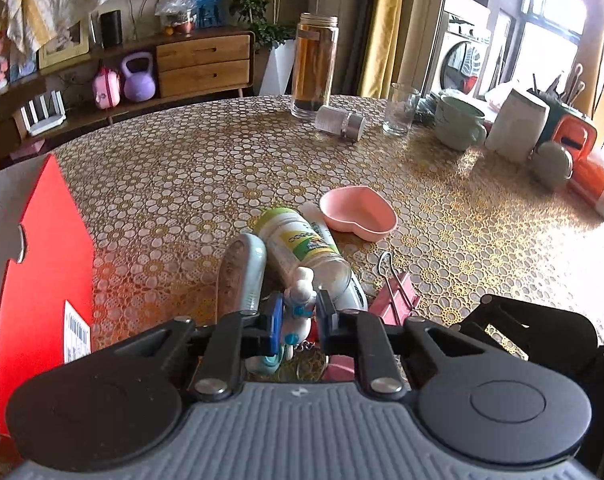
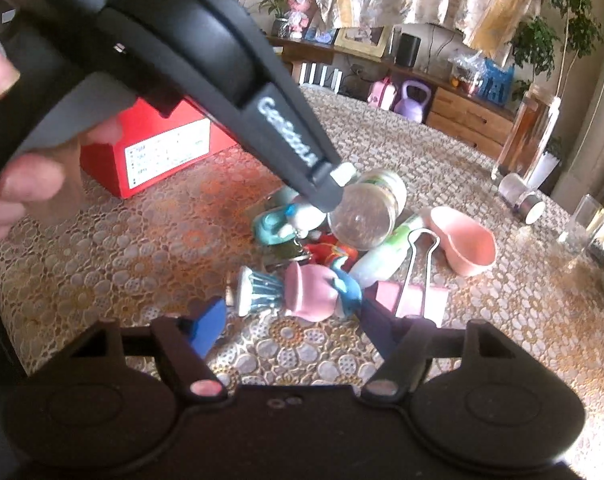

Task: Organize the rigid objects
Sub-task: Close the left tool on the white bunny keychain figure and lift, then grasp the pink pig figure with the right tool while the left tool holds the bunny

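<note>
A pile of small rigid objects lies on the patterned table. My left gripper (image 1: 297,314) is shut on a white and blue toy figure (image 1: 299,294), seen also in the right wrist view (image 2: 291,218). Beyond it lie a clear jar with a green lid (image 1: 302,248), a white tube (image 1: 243,270) and a pink binder clip (image 1: 396,304). My right gripper (image 2: 293,320) is open, its blue pads either side of a pink and blue toy (image 2: 314,294) with a ribbed cap (image 2: 255,290). The left gripper's body (image 2: 205,60) crosses above the pile.
A red box (image 1: 41,280) stands at the left (image 2: 161,148). A pink heart-shaped dish (image 1: 360,212) sits behind the pile. A tall glass jar (image 1: 314,64), a small tipped jar (image 1: 340,122), a glass, mugs and containers line the far right edge.
</note>
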Action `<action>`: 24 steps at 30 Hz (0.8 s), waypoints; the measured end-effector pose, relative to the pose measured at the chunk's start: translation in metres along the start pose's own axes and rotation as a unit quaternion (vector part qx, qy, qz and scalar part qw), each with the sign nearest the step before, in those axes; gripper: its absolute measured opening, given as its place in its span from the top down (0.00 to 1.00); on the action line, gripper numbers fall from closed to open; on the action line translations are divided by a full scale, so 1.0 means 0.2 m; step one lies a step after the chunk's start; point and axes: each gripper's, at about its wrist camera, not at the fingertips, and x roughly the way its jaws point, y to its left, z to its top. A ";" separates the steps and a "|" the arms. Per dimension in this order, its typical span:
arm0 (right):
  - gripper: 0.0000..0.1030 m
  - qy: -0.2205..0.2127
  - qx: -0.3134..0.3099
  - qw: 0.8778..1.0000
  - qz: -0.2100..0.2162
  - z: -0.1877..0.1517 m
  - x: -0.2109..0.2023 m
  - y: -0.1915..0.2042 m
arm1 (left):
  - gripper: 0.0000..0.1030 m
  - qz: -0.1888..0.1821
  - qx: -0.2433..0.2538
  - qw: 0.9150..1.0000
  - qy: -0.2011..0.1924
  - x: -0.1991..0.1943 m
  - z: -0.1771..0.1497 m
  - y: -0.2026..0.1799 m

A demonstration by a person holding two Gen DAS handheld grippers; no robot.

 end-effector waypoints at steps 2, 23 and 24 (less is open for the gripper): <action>0.36 0.002 0.008 1.000 0.000 0.01 -0.01 -0.01 | 0.84 -0.003 -0.008 1.000 0.000 -0.01 0.00 0.01; 0.19 0.005 0.021 1.000 -0.011 0.04 -0.06 0.00 | 0.84 -0.011 -0.053 0.998 -0.015 -0.23 -0.02 0.15; 0.19 0.007 0.021 1.000 -0.007 0.05 -0.05 0.00 | 0.84 -0.010 -0.054 0.998 -0.014 -0.23 -0.03 0.15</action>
